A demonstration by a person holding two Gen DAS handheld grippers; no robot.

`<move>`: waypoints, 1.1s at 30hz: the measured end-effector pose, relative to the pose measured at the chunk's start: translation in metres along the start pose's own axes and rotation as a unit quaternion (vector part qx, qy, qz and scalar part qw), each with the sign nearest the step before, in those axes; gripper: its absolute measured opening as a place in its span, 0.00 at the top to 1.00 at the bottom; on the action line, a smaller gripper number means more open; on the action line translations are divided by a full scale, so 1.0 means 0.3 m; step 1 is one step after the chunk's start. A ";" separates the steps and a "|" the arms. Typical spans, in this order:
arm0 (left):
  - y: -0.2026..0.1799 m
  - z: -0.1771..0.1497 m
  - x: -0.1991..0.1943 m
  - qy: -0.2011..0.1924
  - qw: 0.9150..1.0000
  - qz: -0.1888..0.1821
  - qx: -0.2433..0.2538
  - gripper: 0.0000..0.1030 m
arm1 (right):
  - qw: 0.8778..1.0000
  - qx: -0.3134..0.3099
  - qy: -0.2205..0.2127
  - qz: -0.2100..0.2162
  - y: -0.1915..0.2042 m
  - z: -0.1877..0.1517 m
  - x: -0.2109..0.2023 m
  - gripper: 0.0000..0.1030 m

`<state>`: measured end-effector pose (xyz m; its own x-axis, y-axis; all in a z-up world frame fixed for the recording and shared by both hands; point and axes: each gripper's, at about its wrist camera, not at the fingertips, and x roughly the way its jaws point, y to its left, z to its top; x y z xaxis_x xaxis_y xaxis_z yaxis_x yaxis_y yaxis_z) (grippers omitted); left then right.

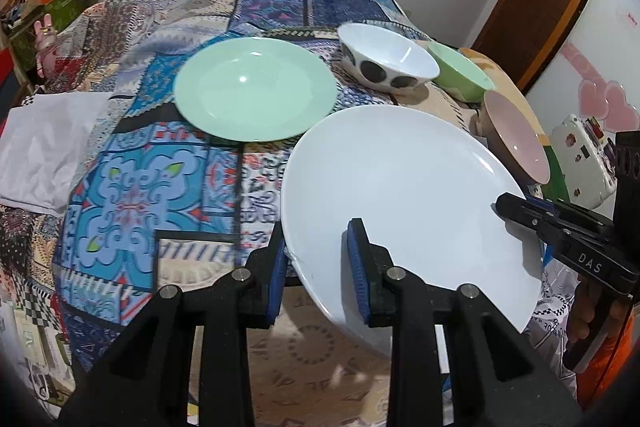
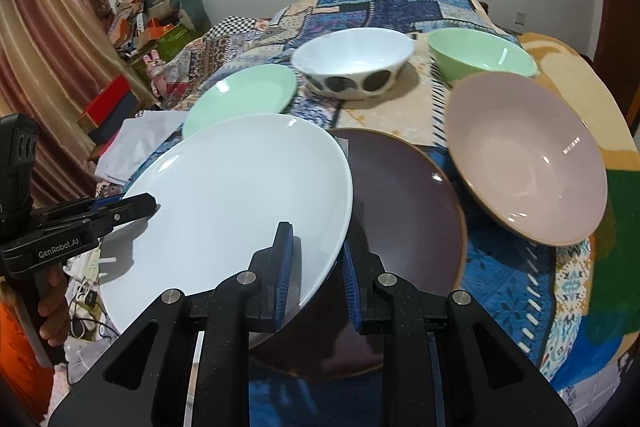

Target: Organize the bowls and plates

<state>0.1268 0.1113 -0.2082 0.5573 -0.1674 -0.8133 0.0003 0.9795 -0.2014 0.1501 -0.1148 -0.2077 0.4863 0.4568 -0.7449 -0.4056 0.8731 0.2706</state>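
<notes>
Both grippers hold the large white ceramic plate [image 2: 224,203] by opposite edges, raised and tilted above the patchwork-patterned cloth [image 1: 132,187]. The left gripper [image 1: 316,259] pinches the plate's near-left rim between its blue pads [image 1: 356,259], one pad on the upper face and one beneath. The right gripper [image 2: 316,267] does the same at the near-right rim, one pad on top and the other under the edge.

Seen from the right wrist, the white plate overlaps the dark brown round plate [image 2: 404,223], which lies flat just to its right, so this looks like the stacking step: setting white on brown. A pale green plate [image 1: 256,87] sits farther off to the left. Three bowls stand at the far right: a white bowl with dark spots [image 2: 352,63], a light green bowl [image 2: 480,59], and a wide pink bowl with a brown outside [image 2: 528,155], tilted and close beside the brown plate.

To do this well, I would level the plate first, keeping both pinches equally firm so glazed ceramic does not slip. Then carry it rightward, centre it over the brown plate, stay clear of the pink bowl's rim, lower until it rests, and only then loosen the pads.
</notes>
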 end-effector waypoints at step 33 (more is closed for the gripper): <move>-0.152 0.046 0.200 0.050 0.998 0.002 0.034 0.72 | 0.999 0.048 0.020 -0.016 -0.175 -0.035 -0.018 0.79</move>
<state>0.1717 0.0582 -0.2405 0.4709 -0.1712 -0.8654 0.0575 0.9849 -0.1635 0.1607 -0.1648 -0.2242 0.4649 0.4231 -0.7777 -0.3138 0.9001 0.3021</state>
